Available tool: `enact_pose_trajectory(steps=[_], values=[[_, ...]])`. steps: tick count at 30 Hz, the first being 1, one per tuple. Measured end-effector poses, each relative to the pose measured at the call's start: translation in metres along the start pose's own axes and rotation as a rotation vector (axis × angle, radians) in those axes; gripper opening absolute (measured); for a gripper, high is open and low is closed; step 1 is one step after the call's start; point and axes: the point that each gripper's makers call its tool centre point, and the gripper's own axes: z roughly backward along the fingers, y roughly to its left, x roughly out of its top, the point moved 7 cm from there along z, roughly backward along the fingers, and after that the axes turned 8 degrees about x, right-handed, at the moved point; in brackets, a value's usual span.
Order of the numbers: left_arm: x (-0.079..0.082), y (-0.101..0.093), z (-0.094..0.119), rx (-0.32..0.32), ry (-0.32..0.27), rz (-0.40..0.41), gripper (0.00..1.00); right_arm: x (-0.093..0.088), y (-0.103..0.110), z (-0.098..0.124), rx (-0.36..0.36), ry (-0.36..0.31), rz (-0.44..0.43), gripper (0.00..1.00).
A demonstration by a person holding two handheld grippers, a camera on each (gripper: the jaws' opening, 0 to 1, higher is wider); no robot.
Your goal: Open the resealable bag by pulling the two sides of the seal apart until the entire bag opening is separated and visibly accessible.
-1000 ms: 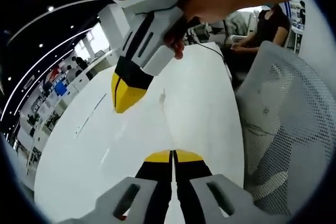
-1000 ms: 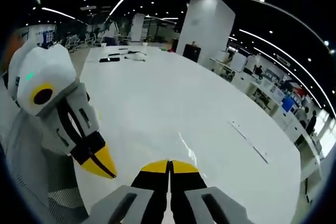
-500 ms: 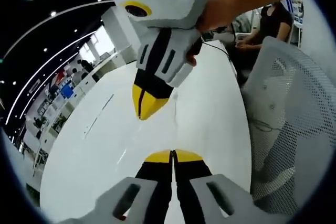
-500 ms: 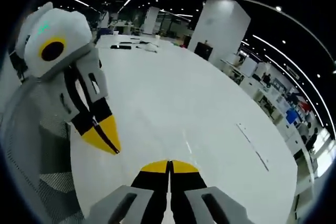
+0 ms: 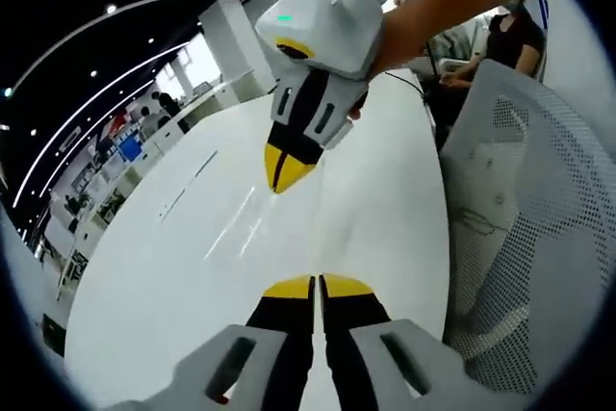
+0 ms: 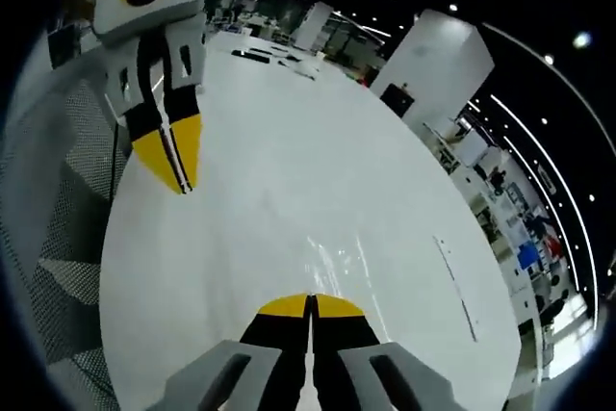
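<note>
My left gripper (image 5: 316, 282) rises from the bottom of the left gripper view, its yellow-tipped jaws pressed together, shut, above the white table (image 5: 173, 267). The right gripper (image 5: 282, 173) hangs ahead of it, held by a person's hand (image 5: 371, 40), tips pointing down at the table and shut. In the right gripper view my right gripper (image 6: 310, 301) is shut at the bottom, with nothing visible between its jaws. The left gripper (image 6: 178, 172) stands at the upper left there, also shut, beside the table's edge.
A white mesh chair (image 5: 520, 209) stands close to the table's edge, and the mesh chair (image 6: 58, 180) is on the left in the right gripper view. A seated person (image 5: 505, 40) is at the far end. Small dark items (image 6: 258, 55) lie far down the table (image 6: 289, 170).
Both views have tilted. Each gripper now sits higher and farther off in the other's view, so the two have drawn apart. Both stay shut.
</note>
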Motion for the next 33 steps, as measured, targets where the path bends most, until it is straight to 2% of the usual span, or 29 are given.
enact_pose_trajectory(steps=[7, 10, 16, 19, 23, 29, 33], values=[[-0.013, 0.005, 0.009, 0.024, 0.014, 0.053, 0.0, -0.005, -0.007, -0.01, -0.003, -0.004, 0.019, 0.0], [-0.017, 0.007, 0.015, 0.037, 0.018, 0.08, 0.0, -0.005, -0.011, -0.012, -0.011, -0.025, 0.013, 0.0], [-0.026, 0.009, 0.021, 0.055, 0.026, 0.124, 0.0, -0.013, -0.018, -0.022, -0.007, 0.022, 0.057, 0.0], [-0.032, 0.007, 0.022, 0.063, 0.033, 0.153, 0.0, -0.02, -0.017, -0.026, 0.012, 0.027, 0.011, 0.02], [-0.037, 0.005, 0.023, 0.068, 0.039, 0.174, 0.0, -0.016, -0.013, -0.027, 0.007, -0.041, -0.089, 0.05], [-0.035, 0.003, 0.021, 0.058, 0.033, 0.197, 0.0, -0.01, -0.008, -0.03, 0.012, -0.064, -0.123, 0.05], [-0.032, 0.003, 0.019, 0.049, 0.03, 0.202, 0.0, -0.011, -0.009, -0.035, 0.01, -0.035, -0.119, 0.05]])
